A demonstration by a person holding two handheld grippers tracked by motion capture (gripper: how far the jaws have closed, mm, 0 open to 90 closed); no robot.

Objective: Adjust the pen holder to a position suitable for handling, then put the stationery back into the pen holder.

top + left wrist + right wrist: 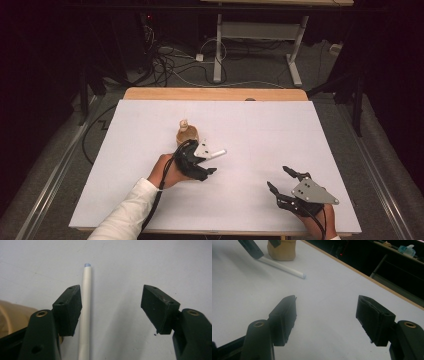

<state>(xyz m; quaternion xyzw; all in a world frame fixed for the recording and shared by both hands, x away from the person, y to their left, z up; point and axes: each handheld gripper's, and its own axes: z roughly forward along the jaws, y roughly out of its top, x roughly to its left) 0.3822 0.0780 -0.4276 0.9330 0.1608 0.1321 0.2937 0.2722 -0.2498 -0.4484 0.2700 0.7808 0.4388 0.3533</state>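
A slim white tube (85, 312) with a small bluish tip lies flat on the white table sheet (260, 130); it runs up the left gripper view left of centre, and shows just left of middle in the high view. The left gripper (111, 308) sits over it with jaws spread wide: the tube lies just beside the left pad, the right pad well apart from it, nothing clamped. Just beyond it, above centre-left in the high view, stands a tan squat jar (187, 134), close behind the gripper. The left hand (162, 172) comes in from the lower left on a white sleeve. Lower right, the right gripper (279, 181) rests low over bare sheet, jaws apart, nothing between them.
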